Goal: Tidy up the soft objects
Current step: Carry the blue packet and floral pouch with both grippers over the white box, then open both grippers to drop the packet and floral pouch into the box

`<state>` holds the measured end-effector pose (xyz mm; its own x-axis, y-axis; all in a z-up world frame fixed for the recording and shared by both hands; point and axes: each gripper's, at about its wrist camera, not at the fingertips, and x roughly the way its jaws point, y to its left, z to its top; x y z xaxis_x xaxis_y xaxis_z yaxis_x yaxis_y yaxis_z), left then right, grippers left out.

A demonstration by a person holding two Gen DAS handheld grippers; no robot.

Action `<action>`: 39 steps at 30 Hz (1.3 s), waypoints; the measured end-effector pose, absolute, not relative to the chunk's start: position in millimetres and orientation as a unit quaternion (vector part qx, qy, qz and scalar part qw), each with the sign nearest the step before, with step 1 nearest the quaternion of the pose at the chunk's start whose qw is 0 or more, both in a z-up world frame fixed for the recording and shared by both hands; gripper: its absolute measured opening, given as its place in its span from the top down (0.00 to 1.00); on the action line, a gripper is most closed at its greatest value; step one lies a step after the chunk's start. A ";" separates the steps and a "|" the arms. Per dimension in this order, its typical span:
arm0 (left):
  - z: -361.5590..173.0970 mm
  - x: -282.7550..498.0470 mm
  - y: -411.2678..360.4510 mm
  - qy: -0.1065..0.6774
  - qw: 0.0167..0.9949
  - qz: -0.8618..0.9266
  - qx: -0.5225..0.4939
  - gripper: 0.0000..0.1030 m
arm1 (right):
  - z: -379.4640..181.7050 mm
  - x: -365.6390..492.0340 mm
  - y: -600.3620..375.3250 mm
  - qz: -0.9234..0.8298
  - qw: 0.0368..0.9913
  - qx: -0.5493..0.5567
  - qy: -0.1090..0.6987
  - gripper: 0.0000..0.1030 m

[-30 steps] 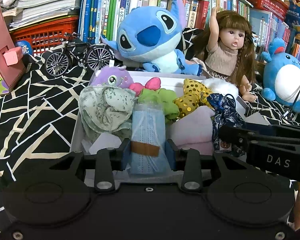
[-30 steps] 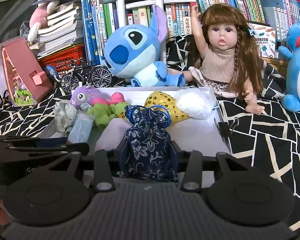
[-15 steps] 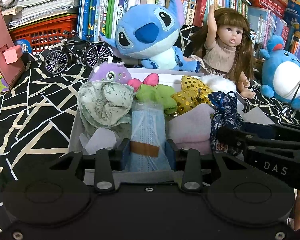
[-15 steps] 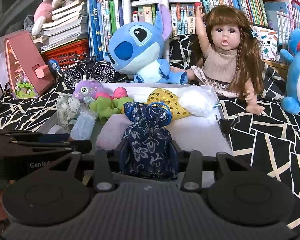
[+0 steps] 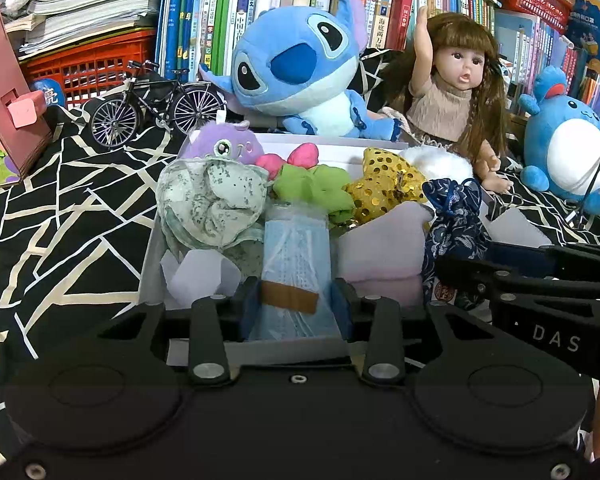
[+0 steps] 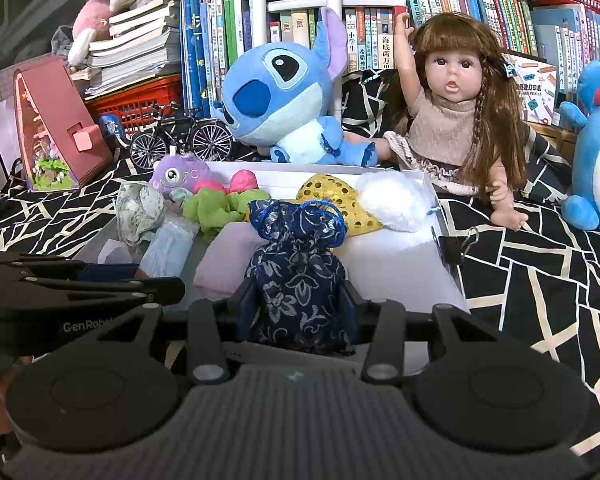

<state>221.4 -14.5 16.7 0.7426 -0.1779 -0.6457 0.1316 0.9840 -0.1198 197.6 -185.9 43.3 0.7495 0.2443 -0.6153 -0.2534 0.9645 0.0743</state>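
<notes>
At the near edge of the white box (image 5: pixel 152 240), two soft items are gripped, one per gripper. Left gripper (image 5: pixel 296 304) is closed partway on the pale blue mask pack (image 5: pixel 296 256), pads pressed on its lower end at the brown label; the pack's long axis is run straight ahead from the jaws toward the far edge. Right gripper (image 6: pixel 298 312) is closed partway on the navy floral pouch (image 6: pixel 296 268), held by its lower body, drawstring neck pointed away and up. Pouch is seen just right of the pack, with the pink folded cloth (image 5: pixel 380 240) between them.

Further in, along the box's far edge: speckled cloth (image 5: pixel 212 200) at left, purple plush (image 5: pixel 224 144) in the far left corner, green scrunchie (image 5: pixel 312 188), gold sequin pouch (image 5: pixel 384 188), white fluffy ball (image 6: pixel 392 200) toward the far right corner. Near right part of the box floor is bare in the right wrist view.

Judgement: free space lies right of and ahead of the pouch, so the right hand is better placed for a set-down there; the pack is hemmed in on both sides.

Beyond the box: blue plush (image 5: pixel 300 68), doll (image 5: pixel 456 92), model bicycle (image 5: pixel 156 108).
</notes>
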 end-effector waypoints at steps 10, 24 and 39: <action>19.8 218.3 -11.7 0.347 0.934 -0.081 -0.033 0.59 | 44.7 194.6 -185.6 0.135 0.933 -0.011 0.334 0.52; 35.1 196.3 -6.5 0.333 0.938 -0.088 -0.036 0.42 | 53.0 181.1 -190.9 0.137 0.933 -0.002 0.332 0.35; 43.6 144.8 4.9 0.316 0.943 -0.099 -0.039 0.21 | 67.2 135.8 -202.6 0.137 0.946 -0.010 0.293 0.23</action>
